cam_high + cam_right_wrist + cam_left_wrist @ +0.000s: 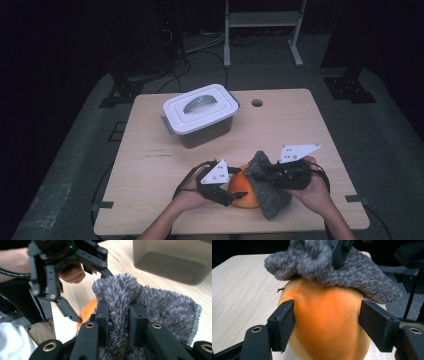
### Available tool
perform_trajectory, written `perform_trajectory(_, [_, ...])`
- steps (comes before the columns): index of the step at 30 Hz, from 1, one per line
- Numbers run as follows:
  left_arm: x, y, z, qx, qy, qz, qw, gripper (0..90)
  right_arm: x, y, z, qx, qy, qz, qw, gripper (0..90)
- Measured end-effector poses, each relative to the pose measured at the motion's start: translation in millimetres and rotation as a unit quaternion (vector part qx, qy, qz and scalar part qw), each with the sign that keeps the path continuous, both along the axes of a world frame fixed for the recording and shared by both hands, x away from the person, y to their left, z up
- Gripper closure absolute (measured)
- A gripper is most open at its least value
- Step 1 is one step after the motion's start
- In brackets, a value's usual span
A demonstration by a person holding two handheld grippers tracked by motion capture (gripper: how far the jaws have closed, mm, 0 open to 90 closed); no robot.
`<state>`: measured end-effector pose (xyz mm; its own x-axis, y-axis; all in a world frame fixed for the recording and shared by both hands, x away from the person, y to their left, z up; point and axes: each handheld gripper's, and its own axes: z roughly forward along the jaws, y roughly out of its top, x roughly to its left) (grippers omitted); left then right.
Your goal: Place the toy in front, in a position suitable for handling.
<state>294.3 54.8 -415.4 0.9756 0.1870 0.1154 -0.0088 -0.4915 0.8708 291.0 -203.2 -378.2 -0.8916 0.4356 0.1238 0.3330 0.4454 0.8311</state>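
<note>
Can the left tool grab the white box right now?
Probably not yet. The left tool is closed on the orange ball, so it is busy. The white box sits farther back on the table, lid on, with nothing blocking the way.

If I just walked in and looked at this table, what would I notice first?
Probably the round, smooth orange ball at the near edge of the pale wooden table, squeezed between the left gripper's black jaws. Right over it hangs a fuzzy grey cloth, pinched by the right gripper and draped across the ball's top. Farther back stands a dark plastic box with a white clip-on lid.
</note>
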Motion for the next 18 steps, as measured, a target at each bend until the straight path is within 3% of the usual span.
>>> perform_trajectory(4, [4.5, -1.7, 0.0, 0.0, 0.016, 0.03, 0.9994, 15.9, 0.2, -2.0, -8.1, -0.003, 0.014, 0.007, 0.9999, 72.4])
perform_trajectory(6, [4.2, -3.8, -2.4, 0.011, 0.02, 0.019, 0.9996, 14.2, -2.1, -1.4, -9.3, -0.001, 0.02, 0.021, 0.9996, 72.3])
perform_trajectory(8, [0.9, -5.1, -4.3, 0.011, 0.014, 0.011, 0.9998, 18.8, -5.1, 0.7, -7.2, -0.009, 0.017, 0.042, 0.9989, 72.1])
perform_trajectory(9, [0.8, -4.6, -3.5, 0.013, 0.01, 0.007, 0.9998, 20.9, -5.3, 0.2, -5.2, -0.012, 0.011, 0.039, 0.9991, 72.1])
perform_trajectory(13, [0.7, -2.4, -2.2, 0.011, 0.01, -0.009, 0.9998, 22.6, 0.2, -10.7, -0.7, 0.012, -0.004, 0.0, 0.9999, 71.7])
perform_trajectory(15, [2.8, -2.4, -1.2, 0.005, 0.021, -0.005, 0.9997, 20.4, 2.3, -13.4, -4.0, 0.007, 0.002, -0.007, 0.9999, 71.8])
perform_trajectory(18, [6.0, -1.0, -0.3, -0.007, 0.046, 0.003, 0.9989, 19.2, 1.9, -12.7, -8.5, 0.007, 0.014, 0.005, 0.9999, 72.1])
